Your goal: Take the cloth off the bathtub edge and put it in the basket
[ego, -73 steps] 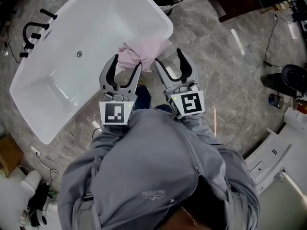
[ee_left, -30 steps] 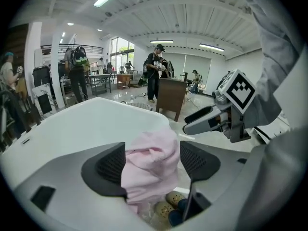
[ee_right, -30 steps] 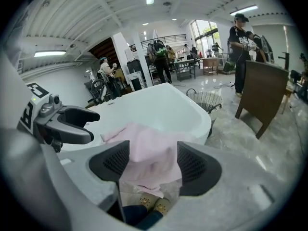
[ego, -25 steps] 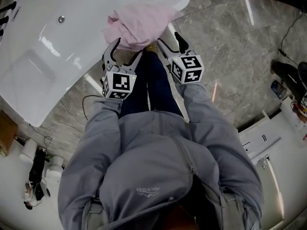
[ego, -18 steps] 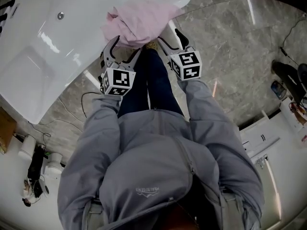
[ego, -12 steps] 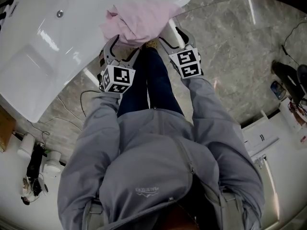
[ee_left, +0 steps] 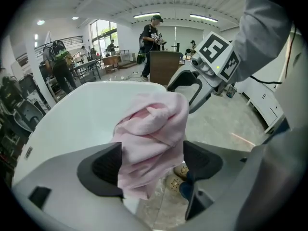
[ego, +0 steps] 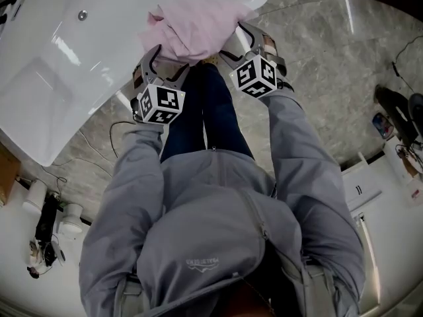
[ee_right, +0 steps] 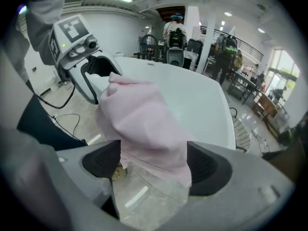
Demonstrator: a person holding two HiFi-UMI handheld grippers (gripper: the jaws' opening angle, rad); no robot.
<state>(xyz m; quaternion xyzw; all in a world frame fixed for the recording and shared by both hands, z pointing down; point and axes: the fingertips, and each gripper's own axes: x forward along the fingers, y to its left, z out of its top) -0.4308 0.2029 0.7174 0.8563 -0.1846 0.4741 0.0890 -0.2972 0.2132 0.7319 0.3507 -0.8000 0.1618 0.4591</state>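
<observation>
- Bathtub (ego: 99, 51), white, fills the head view's upper left; the end of its rim nearest the person carries the task's thing.
- Pink cloth (ego: 198, 32) is draped over that bathtub rim. It is bunched on top, its long axis runs down the tub's outer wall, and its loose end points at the floor.
- Left gripper (ego: 168, 63) stands outside the tub. Its jaws are wide apart and have just been opening, with the cloth between them unpinched.
- Right gripper (ego: 236, 41) is at the same rim. Its jaws are also spread and have just been opening, and the cloth between them is not clamped.
- Only the right gripper view shows what looks like a wire basket (ee_right: 240, 131) beyond the tub.
- Only the left gripper view shows footwear (ee_left: 180, 172) below the cloth's hem.
</observation>
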